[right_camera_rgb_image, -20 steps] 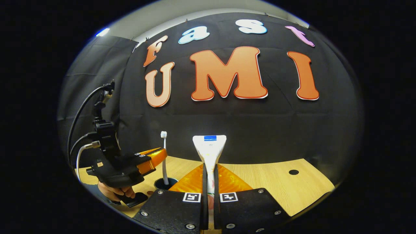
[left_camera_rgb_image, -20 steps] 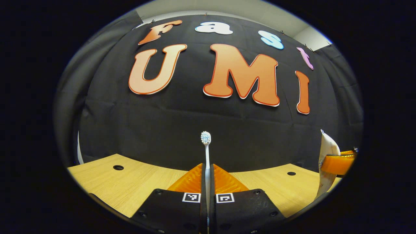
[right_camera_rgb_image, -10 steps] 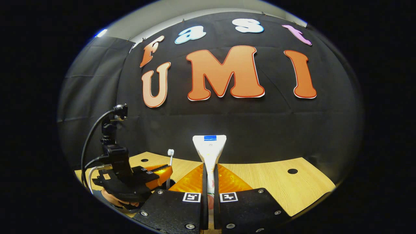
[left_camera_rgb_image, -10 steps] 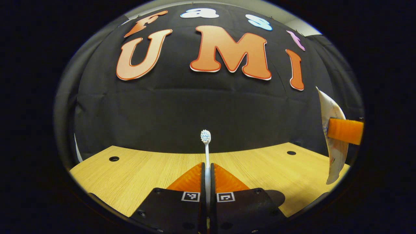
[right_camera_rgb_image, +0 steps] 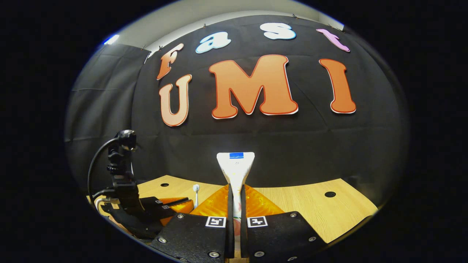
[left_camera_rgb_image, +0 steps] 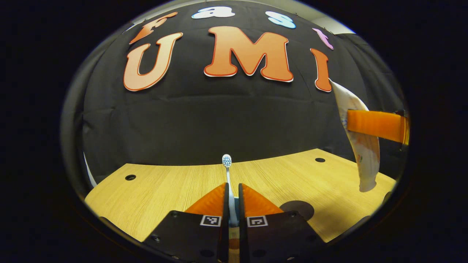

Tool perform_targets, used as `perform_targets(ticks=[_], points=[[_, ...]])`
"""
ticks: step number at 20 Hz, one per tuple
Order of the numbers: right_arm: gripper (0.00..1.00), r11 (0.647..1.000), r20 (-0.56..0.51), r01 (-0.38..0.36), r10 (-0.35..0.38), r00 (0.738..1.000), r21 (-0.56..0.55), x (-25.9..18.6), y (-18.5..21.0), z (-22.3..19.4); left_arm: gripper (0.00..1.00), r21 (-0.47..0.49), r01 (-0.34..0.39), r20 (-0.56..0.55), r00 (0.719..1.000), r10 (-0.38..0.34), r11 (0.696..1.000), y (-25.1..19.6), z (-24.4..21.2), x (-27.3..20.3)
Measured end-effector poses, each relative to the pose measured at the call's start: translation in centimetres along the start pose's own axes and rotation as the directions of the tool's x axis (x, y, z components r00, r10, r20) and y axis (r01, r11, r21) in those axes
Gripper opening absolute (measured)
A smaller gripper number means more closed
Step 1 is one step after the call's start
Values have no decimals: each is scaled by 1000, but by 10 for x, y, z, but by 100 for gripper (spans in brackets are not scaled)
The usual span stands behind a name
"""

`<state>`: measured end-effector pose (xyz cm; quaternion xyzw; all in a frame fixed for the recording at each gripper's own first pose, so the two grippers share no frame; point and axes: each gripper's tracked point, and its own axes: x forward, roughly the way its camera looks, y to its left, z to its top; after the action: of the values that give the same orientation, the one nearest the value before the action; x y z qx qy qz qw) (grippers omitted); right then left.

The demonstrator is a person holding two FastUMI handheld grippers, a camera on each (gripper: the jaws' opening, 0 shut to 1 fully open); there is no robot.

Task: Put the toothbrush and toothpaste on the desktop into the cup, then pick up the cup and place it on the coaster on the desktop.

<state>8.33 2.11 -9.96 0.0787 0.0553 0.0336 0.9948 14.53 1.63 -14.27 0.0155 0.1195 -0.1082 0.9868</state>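
Lowered since a second ago, the left tongs [left_camera_rgb_image: 231, 197] stand slightly spread around the upright toothbrush [left_camera_rgb_image: 227, 171], just above the worktop [left_camera_rgb_image: 153, 190]. Right tongs [right_camera_rgb_image: 236, 199] pinch the upright toothpaste tube [right_camera_rgb_image: 236, 168], to the right of the toothbrush.

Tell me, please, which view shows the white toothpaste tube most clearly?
The right gripper view: the white toothpaste tube stands upright in the centre, clamped in the right gripper. In the left gripper view the tube hangs at the far right edge, curved by the lens and partly crossed by a finger.
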Motion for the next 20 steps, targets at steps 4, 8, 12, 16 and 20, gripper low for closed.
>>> perform_targets(ticks=[4,8,12,16,20], points=[[7,999,31,-38,38,999,5,3,19,13,41,8,-13,-5,1000,13,1000,6,1,-33],[7,997,43,-76,75,996,22,12,38,18,75,-31,-14,-42,999,13,999,15,-7,-64],[7,994,42,-110,109,993,14,25,57,16,90,-36,-50,-4,999,50,998,36,0,-94],[7,988,53,-154,152,987,32,40,77,13,96,-42,-95,36,995,97,995,56,8,-117],[7,981,105,-195,195,975,-6,56,97,8,96,-46,-126,43,991,128,991,71,6,-128]])
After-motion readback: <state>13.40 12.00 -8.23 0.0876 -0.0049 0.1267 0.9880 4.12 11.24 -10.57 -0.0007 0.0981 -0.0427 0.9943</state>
